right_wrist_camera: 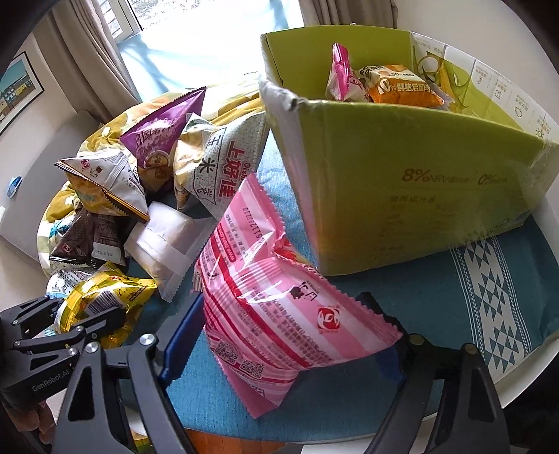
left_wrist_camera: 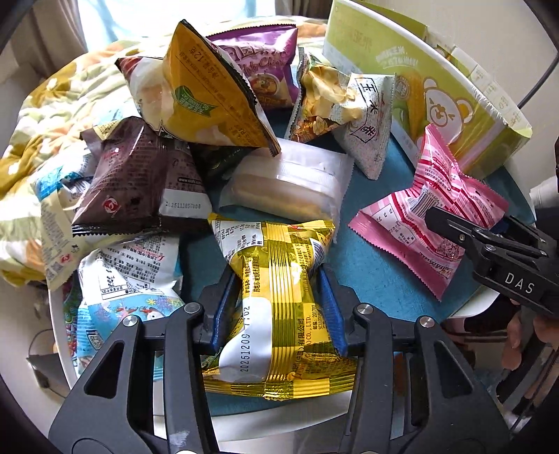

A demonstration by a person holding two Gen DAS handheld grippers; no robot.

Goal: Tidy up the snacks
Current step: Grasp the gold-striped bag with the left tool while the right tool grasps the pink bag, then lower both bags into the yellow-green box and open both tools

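Blue mat (right_wrist_camera: 401, 304) beneath green box (right_wrist_camera: 419, 195)

Gold-and-white checked snack packet (left_wrist_camera: 279, 300); pink-and-white striped packet (right_wrist_camera: 279, 297); lime-green cardboard box (right_wrist_camera: 401, 181); teal cloth (right_wrist_camera: 454, 297) with a white diamond-patterned band; purple chip bag (right_wrist_camera: 164, 136); dark brown, perhaps chocolate-coloured, packet (left_wrist_camera: 139, 181).

Daylight from blown-out window (right_wrist_camera: 209, 31); sharp centre, fisheye-bent edges, dark corners.

The snack pile (right_wrist_camera: 115, 195) lies left of the open box (right_wrist_camera: 401, 181) on the cloth (right_wrist_camera: 436, 297). Two packets (right_wrist_camera: 377, 83) sit inside the box, and a striped packet (right_wrist_camera: 279, 304) lies before it.
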